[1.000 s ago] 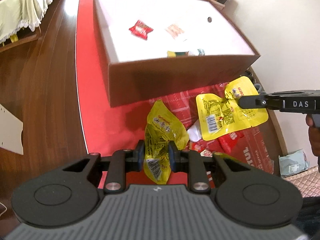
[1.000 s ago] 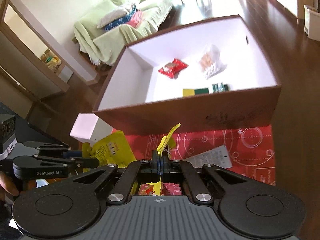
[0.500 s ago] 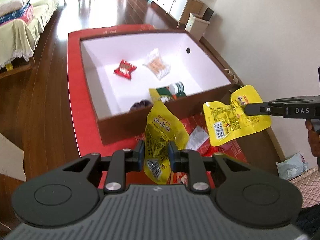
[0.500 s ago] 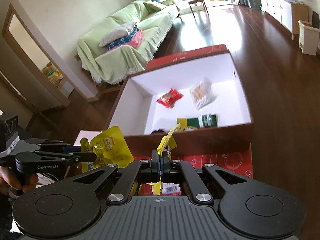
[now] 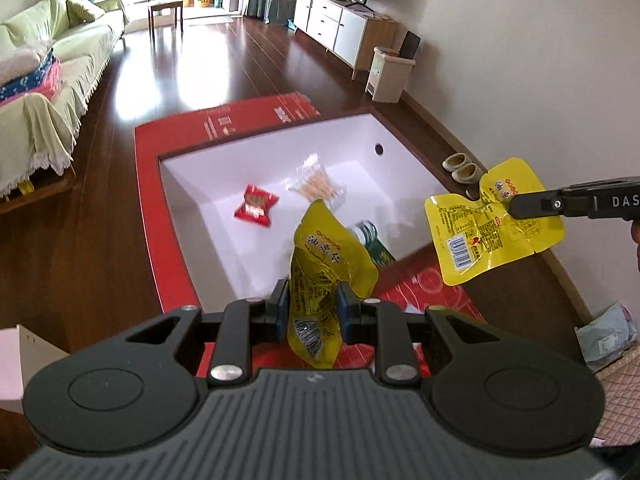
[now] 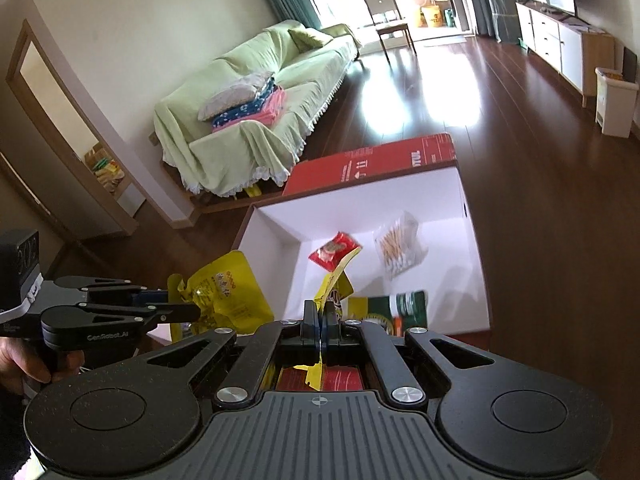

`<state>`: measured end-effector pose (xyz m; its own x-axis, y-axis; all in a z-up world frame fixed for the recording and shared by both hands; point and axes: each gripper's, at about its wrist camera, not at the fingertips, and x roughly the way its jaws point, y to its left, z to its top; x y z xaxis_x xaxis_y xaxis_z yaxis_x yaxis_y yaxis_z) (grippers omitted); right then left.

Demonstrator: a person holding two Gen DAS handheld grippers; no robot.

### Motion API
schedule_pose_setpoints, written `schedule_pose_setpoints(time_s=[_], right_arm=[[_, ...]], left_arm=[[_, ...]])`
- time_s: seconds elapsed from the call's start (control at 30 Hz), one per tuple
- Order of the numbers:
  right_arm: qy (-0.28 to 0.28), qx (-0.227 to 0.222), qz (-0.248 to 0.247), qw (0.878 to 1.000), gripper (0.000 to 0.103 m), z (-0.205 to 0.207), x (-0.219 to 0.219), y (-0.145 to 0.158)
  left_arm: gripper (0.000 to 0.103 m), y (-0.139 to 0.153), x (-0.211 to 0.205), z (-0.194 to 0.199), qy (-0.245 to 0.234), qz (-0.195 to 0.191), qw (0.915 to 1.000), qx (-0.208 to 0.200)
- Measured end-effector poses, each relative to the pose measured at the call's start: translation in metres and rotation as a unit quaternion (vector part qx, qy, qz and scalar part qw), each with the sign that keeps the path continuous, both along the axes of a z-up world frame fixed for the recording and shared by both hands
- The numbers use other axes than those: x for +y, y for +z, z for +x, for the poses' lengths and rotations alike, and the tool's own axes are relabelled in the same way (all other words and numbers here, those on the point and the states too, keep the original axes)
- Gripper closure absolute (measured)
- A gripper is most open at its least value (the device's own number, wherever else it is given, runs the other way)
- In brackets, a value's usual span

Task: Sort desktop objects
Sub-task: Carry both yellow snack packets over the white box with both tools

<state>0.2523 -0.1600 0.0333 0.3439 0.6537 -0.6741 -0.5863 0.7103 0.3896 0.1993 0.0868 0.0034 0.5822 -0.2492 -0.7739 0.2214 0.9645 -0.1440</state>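
Observation:
My left gripper [image 5: 312,312] is shut on a crumpled yellow snack pouch [image 5: 326,264], held above the near wall of a white-lined brown box [image 5: 192,200]. At the right of the same view my right gripper [image 5: 516,205] pinches a second, flat yellow pouch [image 5: 480,228] over the box's right corner. In the right wrist view that gripper [image 6: 321,322] is shut on the pouch's thin edge [image 6: 334,280], and the left gripper [image 6: 180,306] holds its yellow pouch [image 6: 228,292] at the left. Inside the box lie a red packet [image 5: 256,205], a clear bag of sticks [image 5: 316,182] and a green-and-yellow packet [image 6: 394,308].
The box stands on a red mat [image 5: 148,184] over a dark wooden table. A green-covered sofa [image 6: 248,104] and a wooden chair [image 6: 390,28] stand beyond, a white bin [image 5: 388,80] and slippers [image 5: 460,166] by the right wall. A person's hand [image 6: 20,360] grips the left handle.
Both grippers have risen with their yellow pouches, so the box now lies lower and its whole inside shows. Each grip has stayed the same.

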Motion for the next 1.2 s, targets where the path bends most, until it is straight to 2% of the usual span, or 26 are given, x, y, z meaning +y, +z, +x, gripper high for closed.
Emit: schedule_pose_setpoints(time_s=[0.23,0.43,0.9,1.2], right_arm=[[-0.004,0.001,-0.008,1.0,0.103,0.026,0.016,-0.006],[-0.012,0.021,-0.014,1.0,0.103,0.048,0.029,-0.023],[-0.01,0.06,-0.049,0.997,0.103,0.082,0.057,-0.065],[-0.013,0.08,-0.059,0.995,0.103,0.102,0.077,-0.09]], left_arm=[[0.083,0.005,-0.005,0.03,-0.002,0.014,0.9999,-0.003],[0.083,-0.003,-0.009,0.053,0.005,0.029,0.9995,0.008],[0.083,-0.049,-0.004,0.085,0.043,0.026,0.9965,0.067],[0.083,-0.073,0.003,0.104,0.084,0.033,0.9908,0.101]])
